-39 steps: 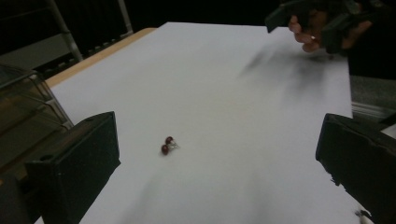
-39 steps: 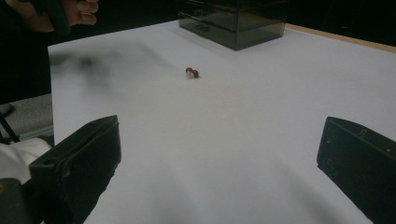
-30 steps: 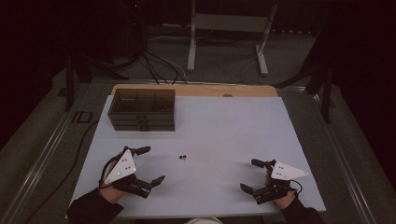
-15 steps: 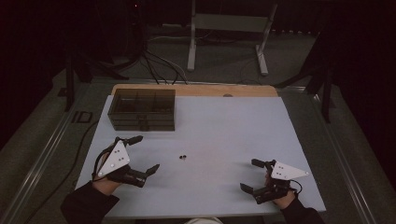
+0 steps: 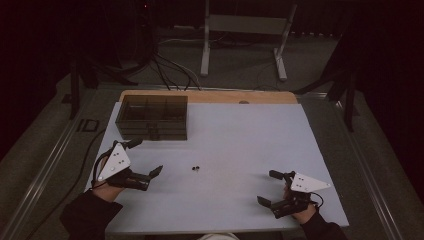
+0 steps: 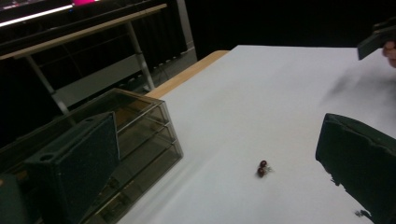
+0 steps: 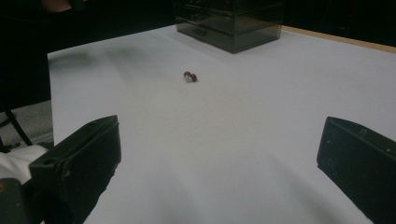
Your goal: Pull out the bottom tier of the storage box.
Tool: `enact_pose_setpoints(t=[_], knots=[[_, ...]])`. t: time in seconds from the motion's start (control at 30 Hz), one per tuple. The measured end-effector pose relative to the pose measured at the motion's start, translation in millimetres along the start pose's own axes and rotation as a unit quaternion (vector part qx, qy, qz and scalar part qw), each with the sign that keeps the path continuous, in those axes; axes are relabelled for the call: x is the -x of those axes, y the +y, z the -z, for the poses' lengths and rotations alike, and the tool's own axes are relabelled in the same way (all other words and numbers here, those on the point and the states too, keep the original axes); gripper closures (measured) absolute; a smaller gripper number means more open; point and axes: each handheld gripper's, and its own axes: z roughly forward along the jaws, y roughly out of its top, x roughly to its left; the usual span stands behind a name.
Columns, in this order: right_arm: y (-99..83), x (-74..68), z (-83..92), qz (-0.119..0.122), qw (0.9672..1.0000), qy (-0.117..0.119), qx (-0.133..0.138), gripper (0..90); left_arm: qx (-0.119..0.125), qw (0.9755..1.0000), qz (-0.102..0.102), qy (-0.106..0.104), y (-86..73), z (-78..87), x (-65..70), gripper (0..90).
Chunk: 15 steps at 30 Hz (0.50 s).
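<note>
Left tongs (image 5: 145, 159) spread, empty, near box (image 5: 152, 117). Right tongs (image 5: 266, 188) spread, empty, well apart from box. Beads (image 5: 195, 168) between.

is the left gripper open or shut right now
Open. In the high view the left gripper has its two black jaws spread wide with bare white table between them, holding nothing; the small dark beads lie apart from it.

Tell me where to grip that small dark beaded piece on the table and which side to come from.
Grip the small dark piece across its narrow middle, where the two round beads meet, coming straight down from above. It lies flat on the white table with open space all round. The left gripper, jaws open, is nearer.
</note>
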Motion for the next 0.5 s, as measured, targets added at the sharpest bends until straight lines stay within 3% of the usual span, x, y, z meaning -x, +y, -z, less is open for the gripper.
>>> enact_pose_setpoints(t=[0.5], knots=[[-0.8, 1.3, 0.3, -0.001, 1.0000, 0.000, -0.003, 0.0, -0.039, 0.9988, -0.009, 0.028, -14.8, -12.3, -11.2, 0.9]])
